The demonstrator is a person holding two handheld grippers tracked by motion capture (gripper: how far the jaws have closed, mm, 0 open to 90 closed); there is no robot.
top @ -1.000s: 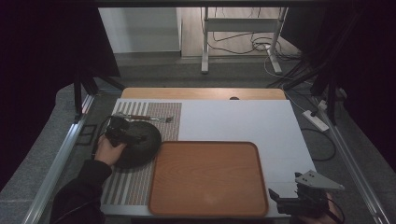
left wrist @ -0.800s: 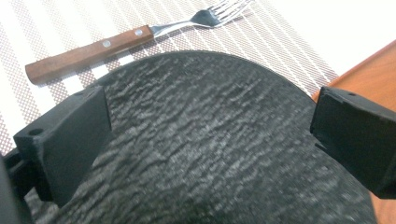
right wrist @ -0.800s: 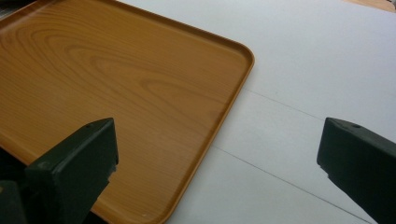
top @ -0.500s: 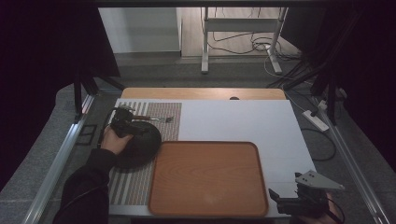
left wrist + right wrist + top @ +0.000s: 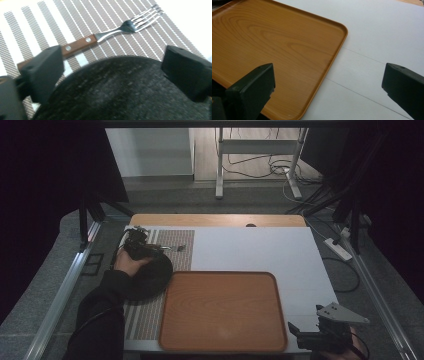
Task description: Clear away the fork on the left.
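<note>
The left hand-held gripper (image 5: 136, 242) hovers over the far rim of the round, dark speckled plate (image 5: 150, 275). Its jaws stand wide and have just been closing a little, gripping nothing. Just beyond the plate, a wooden-handled steel fork (image 5: 105, 35) lies on the striped brown-and-white placemat (image 5: 172, 240). The right hand-held gripper (image 5: 320, 336) waits wide open and empty beside the orange wooden tray (image 5: 222, 312) on the white surface (image 5: 260, 250).

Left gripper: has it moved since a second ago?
Yes. In the high view the left gripper has shifted up the striped placemat, from the dark plate toward the fork, jaws just closing slightly.
</note>
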